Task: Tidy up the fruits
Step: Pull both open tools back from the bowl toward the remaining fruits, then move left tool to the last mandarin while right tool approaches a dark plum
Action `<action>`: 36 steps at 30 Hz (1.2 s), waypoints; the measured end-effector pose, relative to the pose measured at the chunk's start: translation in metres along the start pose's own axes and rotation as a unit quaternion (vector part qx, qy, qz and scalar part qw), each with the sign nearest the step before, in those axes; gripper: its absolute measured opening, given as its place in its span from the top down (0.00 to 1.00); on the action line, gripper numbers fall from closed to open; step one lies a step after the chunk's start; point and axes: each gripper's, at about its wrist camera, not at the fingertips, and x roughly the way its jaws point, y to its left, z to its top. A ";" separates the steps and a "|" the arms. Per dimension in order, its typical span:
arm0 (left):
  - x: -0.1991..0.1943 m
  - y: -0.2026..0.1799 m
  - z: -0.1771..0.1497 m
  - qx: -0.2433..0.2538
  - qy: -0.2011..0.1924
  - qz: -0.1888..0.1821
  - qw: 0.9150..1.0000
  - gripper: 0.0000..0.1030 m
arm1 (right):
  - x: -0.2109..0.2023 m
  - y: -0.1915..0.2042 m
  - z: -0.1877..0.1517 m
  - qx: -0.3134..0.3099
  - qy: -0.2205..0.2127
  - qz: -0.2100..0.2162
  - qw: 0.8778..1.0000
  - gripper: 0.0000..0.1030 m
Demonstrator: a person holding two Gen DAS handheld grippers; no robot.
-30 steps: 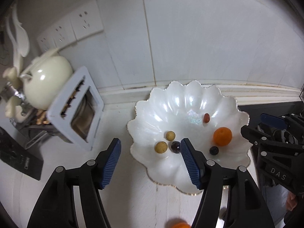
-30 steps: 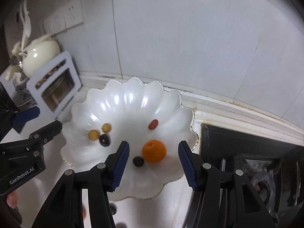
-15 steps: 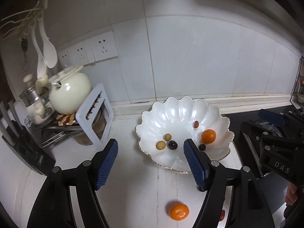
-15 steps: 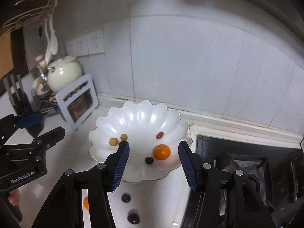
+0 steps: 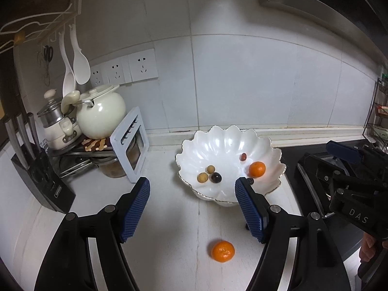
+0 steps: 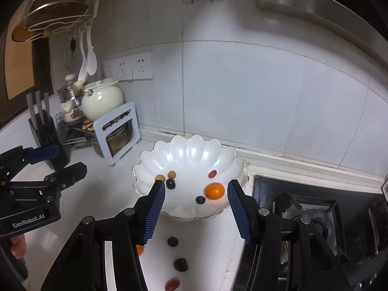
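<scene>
A white scalloped bowl stands on the white counter by the wall. It holds a tangerine, two yellow-brown fruits, dark grapes and a red fruit. A second tangerine lies on the counter in front of the bowl. Two dark grapes and a red fruit also lie on the counter. My left gripper is open and empty, held above the counter. My right gripper is open and empty, short of the bowl.
A white rack and a cream pot stand at the left, with a knife block nearer the edge. A black gas hob lies right of the bowl. Wall sockets sit above.
Both grippers have pulled back and up from the bowl, so it looks smaller. The loose fruits on the counter have come into view. Both stay open.
</scene>
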 end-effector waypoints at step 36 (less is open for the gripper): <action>0.023 -0.015 -0.080 0.025 0.088 -0.046 0.995 0.28 | 0.024 0.007 -0.085 -0.016 0.098 0.030 0.995 0.47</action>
